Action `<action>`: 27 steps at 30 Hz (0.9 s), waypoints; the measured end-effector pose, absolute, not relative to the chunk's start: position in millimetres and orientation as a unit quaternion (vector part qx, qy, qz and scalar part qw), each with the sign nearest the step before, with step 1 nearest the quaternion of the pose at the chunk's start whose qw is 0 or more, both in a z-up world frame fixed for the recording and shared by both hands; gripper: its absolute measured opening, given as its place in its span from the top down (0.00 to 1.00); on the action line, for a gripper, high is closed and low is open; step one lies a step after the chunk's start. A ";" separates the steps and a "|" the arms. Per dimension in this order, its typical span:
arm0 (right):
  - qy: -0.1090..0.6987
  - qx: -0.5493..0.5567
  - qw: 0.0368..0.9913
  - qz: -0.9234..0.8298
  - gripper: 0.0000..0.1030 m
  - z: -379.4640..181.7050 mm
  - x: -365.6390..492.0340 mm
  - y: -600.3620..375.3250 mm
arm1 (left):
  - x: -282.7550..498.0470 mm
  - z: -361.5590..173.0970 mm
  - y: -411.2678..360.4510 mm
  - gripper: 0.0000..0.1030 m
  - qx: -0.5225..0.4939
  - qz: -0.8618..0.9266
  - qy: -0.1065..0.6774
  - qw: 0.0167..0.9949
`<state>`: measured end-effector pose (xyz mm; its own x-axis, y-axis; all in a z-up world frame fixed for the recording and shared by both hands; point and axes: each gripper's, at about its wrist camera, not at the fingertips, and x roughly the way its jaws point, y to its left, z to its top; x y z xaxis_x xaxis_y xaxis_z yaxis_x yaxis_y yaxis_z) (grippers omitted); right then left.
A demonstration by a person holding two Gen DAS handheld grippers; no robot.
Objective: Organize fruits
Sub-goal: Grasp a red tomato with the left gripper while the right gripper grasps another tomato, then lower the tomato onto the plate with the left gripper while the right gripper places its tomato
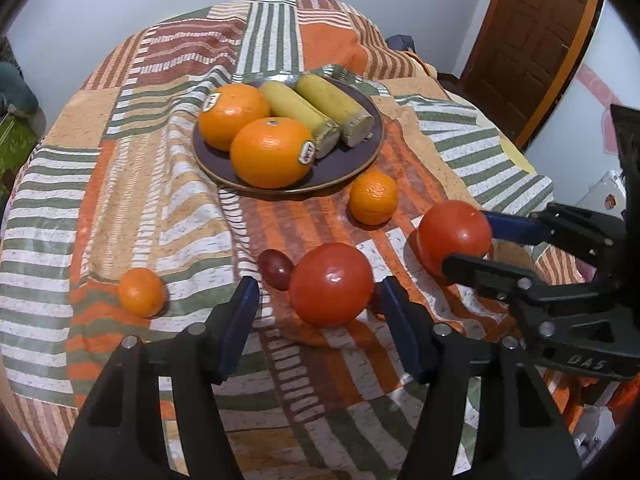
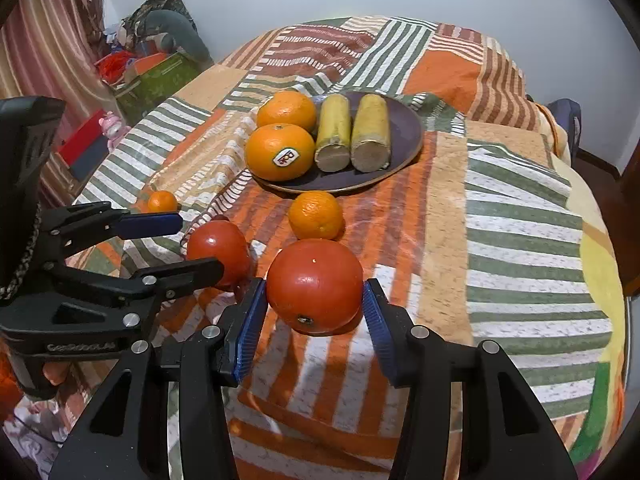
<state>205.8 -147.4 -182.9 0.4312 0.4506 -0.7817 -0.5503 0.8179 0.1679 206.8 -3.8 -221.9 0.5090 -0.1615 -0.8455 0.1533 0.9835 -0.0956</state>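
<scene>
A dark plate (image 1: 352, 160) (image 2: 404, 120) holds two large oranges (image 1: 270, 152) (image 2: 280, 152) and two yellow banana pieces (image 1: 336, 110) (image 2: 370, 132). On the patchwork cloth lie two red tomatoes, two small mandarins (image 1: 373, 198) (image 1: 142, 293) and a dark red grape (image 1: 276, 269). My left gripper (image 1: 318, 300) is open, its pads on either side of the nearer tomato (image 1: 331, 285) (image 2: 218, 252). My right gripper (image 2: 314, 312) (image 1: 470, 236) is open around the other tomato (image 2: 315, 285) (image 1: 454, 236), its pads close beside it.
The cloth (image 1: 120, 208) covers a bed or table with folds near the plate. A brown door (image 1: 532, 44) stands at the right. Boxes and clutter (image 2: 148, 68) lie on the floor at the left, by a curtain (image 2: 44, 40).
</scene>
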 end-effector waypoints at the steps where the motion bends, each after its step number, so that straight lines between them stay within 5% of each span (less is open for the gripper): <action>1: 0.443 -0.053 0.845 0.295 0.56 -181.9 206.0 -150.5 | 207.3 -223.1 -5.8 0.41 -0.002 -0.092 0.488 0.868; 7: 0.439 -0.042 0.851 0.287 0.56 -178.2 205.9 -160.7 | 211.0 -228.8 -13.6 0.55 0.013 -0.095 0.488 0.868; 27: 0.409 -0.038 0.865 0.289 0.56 -156.7 211.8 -159.2 | 206.9 -186.9 -2.1 0.56 -0.002 -0.105 0.445 0.889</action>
<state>211.8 -159.2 -156.7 0.4982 0.4685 -0.7296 -0.5302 0.8304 0.1713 206.9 -2.1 -186.9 0.5812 -0.1888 -0.7916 0.1849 0.9779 -0.0975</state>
